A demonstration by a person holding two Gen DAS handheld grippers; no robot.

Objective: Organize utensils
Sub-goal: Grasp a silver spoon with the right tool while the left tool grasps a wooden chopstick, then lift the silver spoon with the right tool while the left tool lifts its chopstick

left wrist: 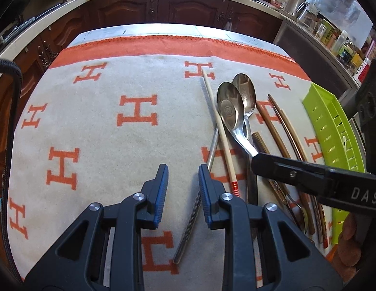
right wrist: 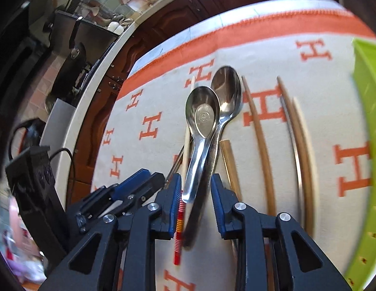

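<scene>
Left gripper (left wrist: 183, 181) spread, empty, over the metal chopstick (left wrist: 188, 225) on the table (left wrist: 91, 126). Right gripper (right wrist: 196, 189) straddles the spoons' (right wrist: 204, 114) handles; can't tell if pads press yet. Should close low, on one handle only, then lift to green tray (left wrist: 333, 126). Count: 2 spoons, approx 6 chopsticks (right wrist: 259, 131), 1 tray.

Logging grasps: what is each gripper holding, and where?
Left gripper: nothing. Right gripper straddles the two spoons at their handles; a firm grip cannot be told.
</scene>
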